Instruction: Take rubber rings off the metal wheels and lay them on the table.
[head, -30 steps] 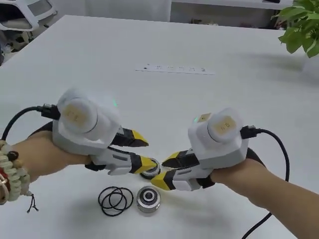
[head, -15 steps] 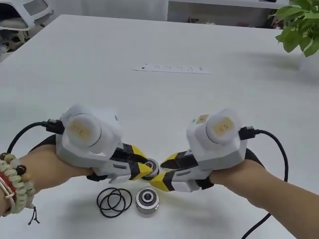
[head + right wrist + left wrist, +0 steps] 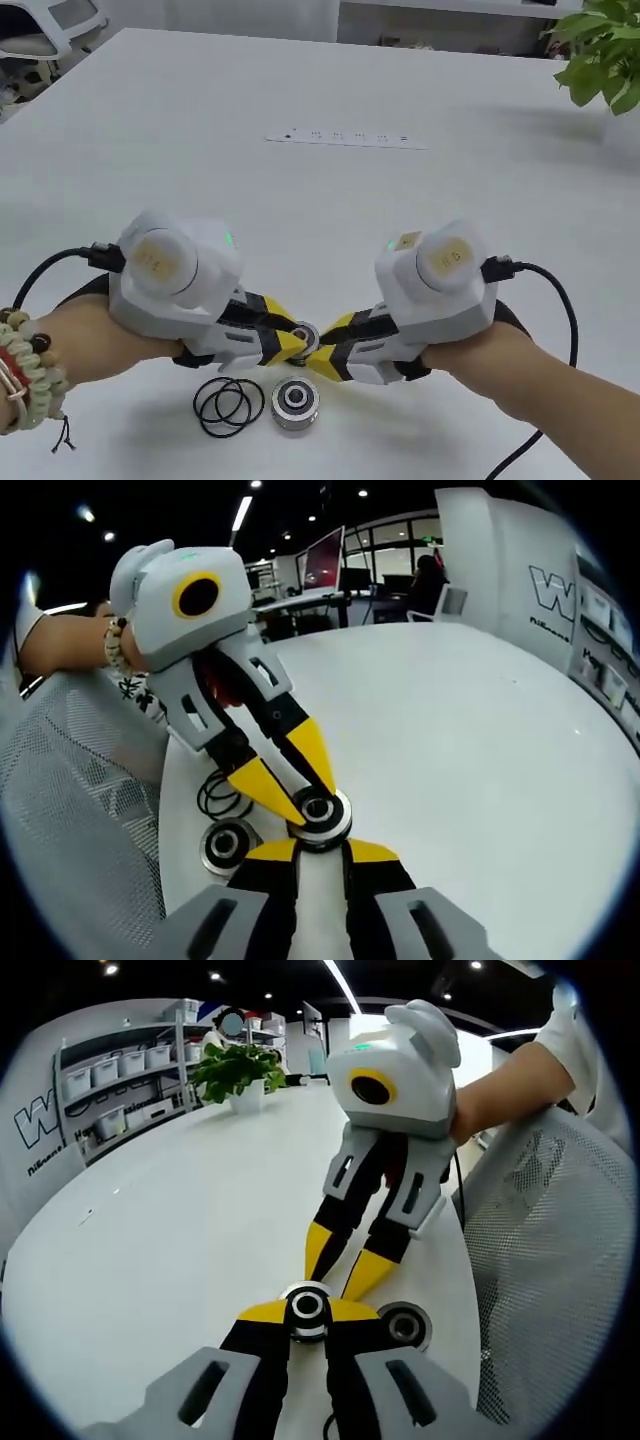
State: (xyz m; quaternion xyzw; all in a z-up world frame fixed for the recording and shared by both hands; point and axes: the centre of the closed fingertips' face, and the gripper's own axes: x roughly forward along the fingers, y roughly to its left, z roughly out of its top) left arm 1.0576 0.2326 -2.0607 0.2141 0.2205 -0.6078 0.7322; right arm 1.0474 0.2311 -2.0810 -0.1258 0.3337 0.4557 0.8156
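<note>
A big "W" starts the wall lettering (image 3: 553,588); the rest is unreadable. There are two metal wheels. The held wheel (image 3: 305,336) is clenched in the left gripper (image 3: 288,340), low over the table (image 3: 420,200). The second wheel (image 3: 296,398) lies beside the loose rubber rings (image 3: 230,402), which overlap too much to count. The right gripper (image 3: 325,355) has its tips nearly together at the held wheel; I cannot tell if they pinch anything.

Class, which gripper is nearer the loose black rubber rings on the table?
Left. Left gripper sits just behind the rings; right gripper lies beyond the spare metal wheel.
</note>
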